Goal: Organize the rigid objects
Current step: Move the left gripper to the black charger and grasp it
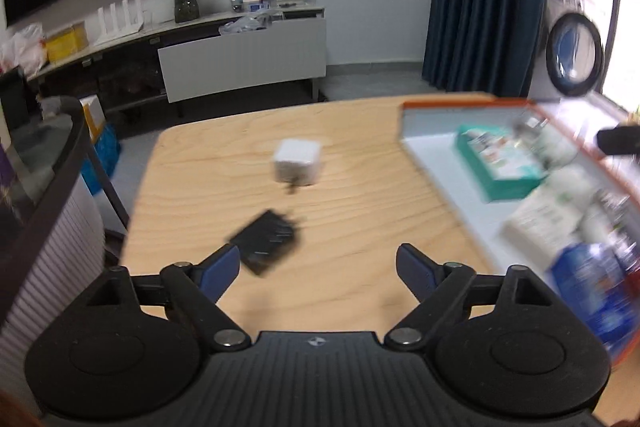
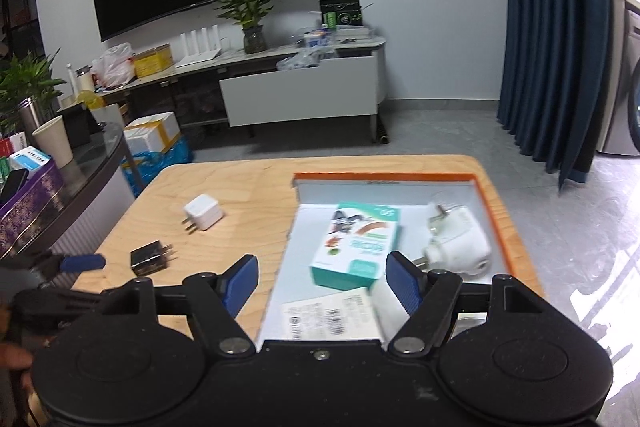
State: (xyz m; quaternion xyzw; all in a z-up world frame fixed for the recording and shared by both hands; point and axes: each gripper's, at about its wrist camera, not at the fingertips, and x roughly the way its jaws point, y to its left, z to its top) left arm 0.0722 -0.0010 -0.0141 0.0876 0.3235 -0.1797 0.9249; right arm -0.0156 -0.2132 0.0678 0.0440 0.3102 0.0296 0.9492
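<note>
Two chargers lie on the wooden table (image 1: 360,187): a white cube plug charger (image 1: 298,161) (image 2: 203,213) and a black charger (image 1: 266,241) (image 2: 150,258). My left gripper (image 1: 317,253) is open and empty, its left finger beside the black charger. An orange-rimmed tray (image 2: 384,177) (image 1: 440,105) on the right holds a teal box (image 2: 356,243) (image 1: 500,163), a white plug adapter (image 2: 456,239), a white barcode box (image 2: 332,315) and, blurred, a blue pack (image 1: 592,291). My right gripper (image 2: 321,261) hangs open over the tray's near end, gripping nothing. A blue finger (image 2: 82,262) of the left gripper shows left of the black charger.
A curved dark counter (image 2: 92,163) with a paper cup (image 2: 54,145) and boxes stands left of the table. Beyond are a TV cabinet (image 2: 300,95), a potted plant (image 2: 250,15), blue curtains (image 2: 560,47) and a washing machine (image 1: 572,55). Bare wood surrounds the two chargers.
</note>
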